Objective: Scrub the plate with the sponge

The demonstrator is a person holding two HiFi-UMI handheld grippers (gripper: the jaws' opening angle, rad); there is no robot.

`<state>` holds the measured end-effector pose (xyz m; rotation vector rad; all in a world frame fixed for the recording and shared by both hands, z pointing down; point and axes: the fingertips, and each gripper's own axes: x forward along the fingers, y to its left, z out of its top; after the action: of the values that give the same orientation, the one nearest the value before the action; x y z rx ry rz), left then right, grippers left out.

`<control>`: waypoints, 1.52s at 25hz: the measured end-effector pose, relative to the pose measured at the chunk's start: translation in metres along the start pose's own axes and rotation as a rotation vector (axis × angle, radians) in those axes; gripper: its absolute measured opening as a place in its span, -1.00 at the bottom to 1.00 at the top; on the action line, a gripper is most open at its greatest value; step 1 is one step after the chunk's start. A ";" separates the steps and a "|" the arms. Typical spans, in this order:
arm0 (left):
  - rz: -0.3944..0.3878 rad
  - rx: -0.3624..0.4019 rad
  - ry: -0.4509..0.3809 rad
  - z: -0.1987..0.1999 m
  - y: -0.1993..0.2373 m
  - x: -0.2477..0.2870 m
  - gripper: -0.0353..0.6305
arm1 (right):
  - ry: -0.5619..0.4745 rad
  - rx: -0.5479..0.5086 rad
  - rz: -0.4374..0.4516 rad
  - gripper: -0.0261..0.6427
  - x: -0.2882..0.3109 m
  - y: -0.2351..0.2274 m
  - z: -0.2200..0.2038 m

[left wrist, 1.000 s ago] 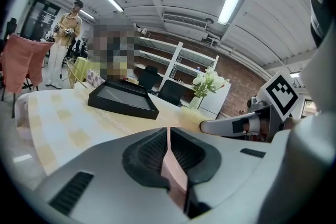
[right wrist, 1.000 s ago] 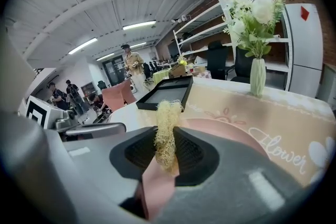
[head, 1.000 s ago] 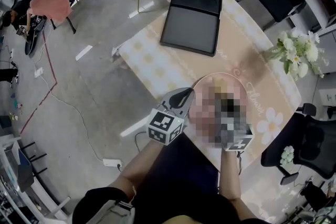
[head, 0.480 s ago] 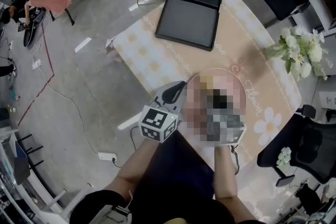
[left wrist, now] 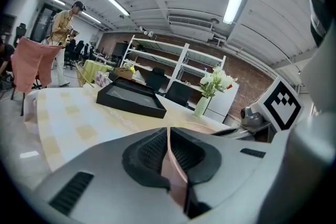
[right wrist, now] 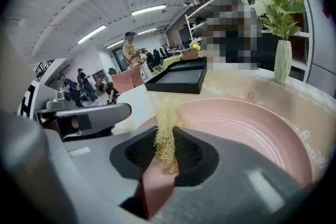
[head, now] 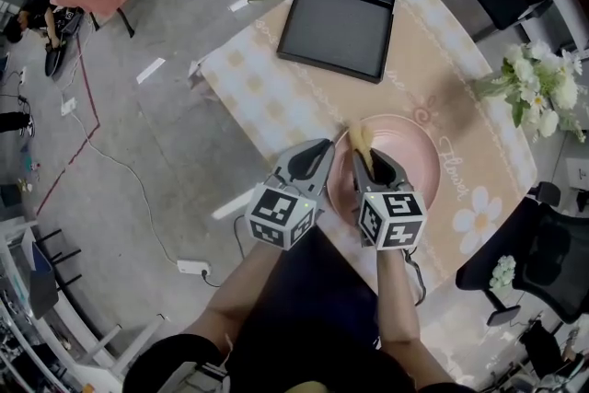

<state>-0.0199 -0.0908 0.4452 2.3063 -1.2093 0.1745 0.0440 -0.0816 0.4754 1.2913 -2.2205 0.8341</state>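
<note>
Desk [head: 267, 97] edge close: left claw [head: 318, 152] pinches plate [head: 416, 156] rim, right claw [head: 370, 163] pinches sponge [head: 360, 140]; hard scrub cd slip either.

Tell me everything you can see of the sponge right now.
The sponge is pale yellow and coarse, a loose fibrous mesh by its look. It stands on edge, squeezed thin between the closed jaws of the right gripper. Its free end pokes out ahead of them, at the left rim of the pink plate. Whether that end touches the plate cannot be told.
</note>
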 end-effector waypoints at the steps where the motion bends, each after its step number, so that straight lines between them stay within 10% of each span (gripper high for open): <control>1: -0.001 0.001 0.000 0.000 0.000 0.000 -0.82 | 0.009 -0.009 0.000 -0.67 0.002 0.001 -0.002; 38: -0.010 0.022 0.027 -0.004 -0.005 -0.001 -0.82 | 0.053 -0.022 -0.055 -0.68 -0.001 -0.034 0.003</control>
<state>-0.0160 -0.0858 0.4464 2.3215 -1.1878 0.2158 0.0744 -0.0964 0.4824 1.2990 -2.1372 0.8114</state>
